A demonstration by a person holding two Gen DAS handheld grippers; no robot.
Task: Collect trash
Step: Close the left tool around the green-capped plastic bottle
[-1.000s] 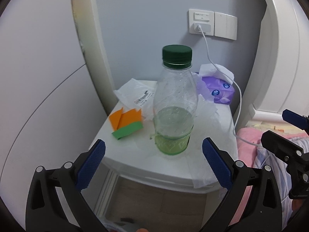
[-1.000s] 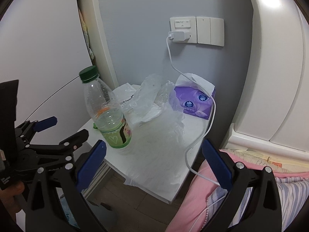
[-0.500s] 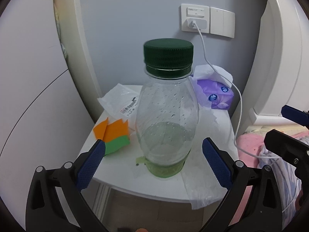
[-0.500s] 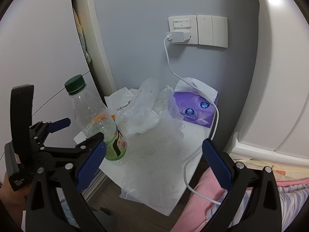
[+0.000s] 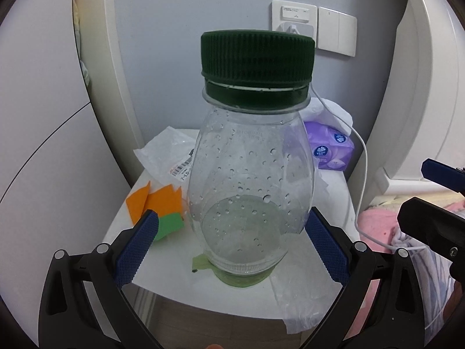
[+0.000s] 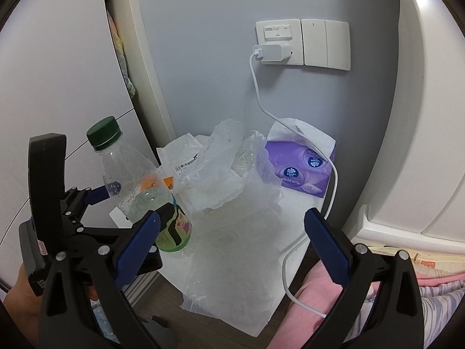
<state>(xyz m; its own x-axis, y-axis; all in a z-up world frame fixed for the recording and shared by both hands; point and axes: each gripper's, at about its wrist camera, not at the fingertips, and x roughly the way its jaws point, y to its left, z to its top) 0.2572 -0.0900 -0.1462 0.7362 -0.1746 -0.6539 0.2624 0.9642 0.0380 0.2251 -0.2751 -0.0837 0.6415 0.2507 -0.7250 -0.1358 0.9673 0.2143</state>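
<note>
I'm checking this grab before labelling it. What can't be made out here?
- Left wrist view: whether the left gripper pads touch the bottle; its bulge hides the contact.
- Left wrist view: the wall charger, behind the green cap.
- Right wrist view: the bottle label, partly covered by the left gripper.
- Both views: print on the receipt, too small.

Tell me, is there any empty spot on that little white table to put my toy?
Only a small bare strip of table along the left edge, beside the orange and green paper. The bottle stands at the front between the open left tongs. Crumpled plastic and the purple tissue pack crowd the rest.
</note>
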